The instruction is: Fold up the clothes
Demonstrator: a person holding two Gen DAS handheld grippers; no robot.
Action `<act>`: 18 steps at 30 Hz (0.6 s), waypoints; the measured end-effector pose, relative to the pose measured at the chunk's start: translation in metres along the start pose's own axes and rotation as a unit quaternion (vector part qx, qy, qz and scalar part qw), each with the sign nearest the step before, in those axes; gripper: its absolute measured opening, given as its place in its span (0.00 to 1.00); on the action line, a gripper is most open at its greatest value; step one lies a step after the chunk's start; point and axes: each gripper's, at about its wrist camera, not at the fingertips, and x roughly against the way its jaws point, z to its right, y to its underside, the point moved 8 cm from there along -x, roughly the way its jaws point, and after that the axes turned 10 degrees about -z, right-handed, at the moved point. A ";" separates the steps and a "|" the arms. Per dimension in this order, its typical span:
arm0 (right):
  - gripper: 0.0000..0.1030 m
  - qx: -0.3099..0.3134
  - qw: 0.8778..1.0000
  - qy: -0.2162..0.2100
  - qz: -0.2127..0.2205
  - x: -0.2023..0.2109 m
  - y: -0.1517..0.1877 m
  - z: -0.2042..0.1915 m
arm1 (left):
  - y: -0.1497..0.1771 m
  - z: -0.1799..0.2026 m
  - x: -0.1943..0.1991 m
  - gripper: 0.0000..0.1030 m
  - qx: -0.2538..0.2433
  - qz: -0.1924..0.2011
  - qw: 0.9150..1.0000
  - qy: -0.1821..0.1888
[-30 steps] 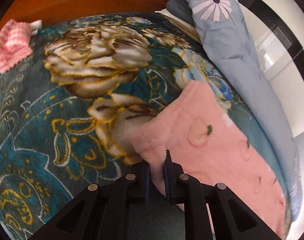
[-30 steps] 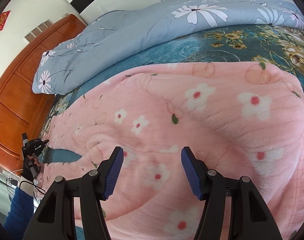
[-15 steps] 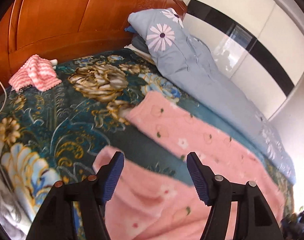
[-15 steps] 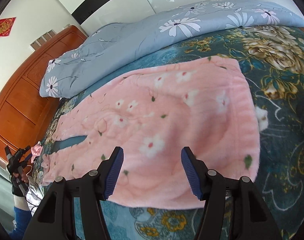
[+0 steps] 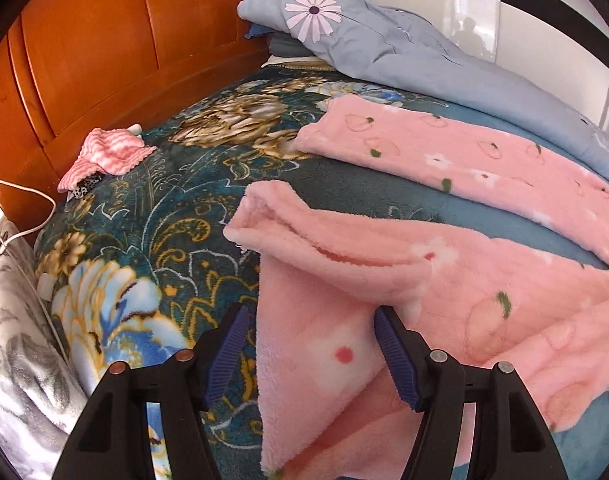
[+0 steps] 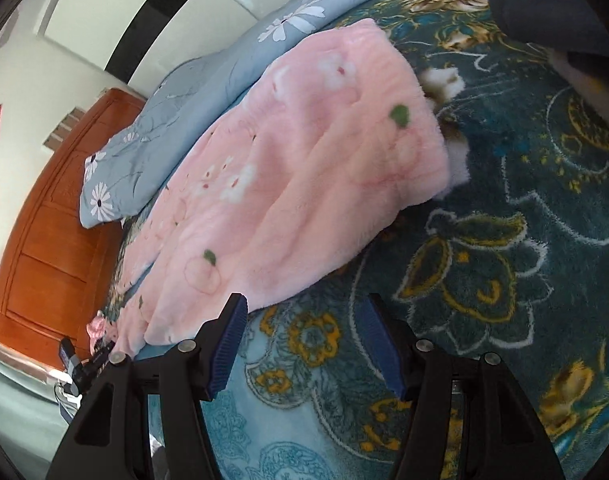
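1. Pink fleece trousers lie spread on a bed. One leg lies flat toward the far edge. The nearer leg is rumpled near the bed's front edge, its cuff turned toward the headboard.
2. Judging by this, folding is in progress; the next move likely calls for pinching the nearer leg's fabric.
3. The left gripper is wide open, straddling that leg without clamping it.
4. The right gripper is wide open and empty, hovering over the bed's front edge beside the trousers' waist end.

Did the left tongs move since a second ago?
Yes. The left tongs let go, opened and pulled back from the pink pants, away from the wooden headboard, which now shows far more.
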 end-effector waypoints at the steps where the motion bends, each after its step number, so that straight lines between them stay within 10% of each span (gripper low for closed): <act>1: 0.61 -0.003 1.000 -0.010 0.005 -0.002 -0.003 -0.001 | -0.002 -0.006 0.000 0.66 0.014 0.001 1.000 0.005; 10: 0.63 -0.019 0.999 -0.035 0.020 -0.024 -0.021 -0.015 | 0.006 -0.099 0.007 0.57 0.206 0.016 0.977 0.043; 18: 0.63 -0.036 0.998 -0.044 0.022 -0.029 -0.022 -0.016 | 0.013 -0.090 -0.002 0.64 0.226 0.008 0.964 0.140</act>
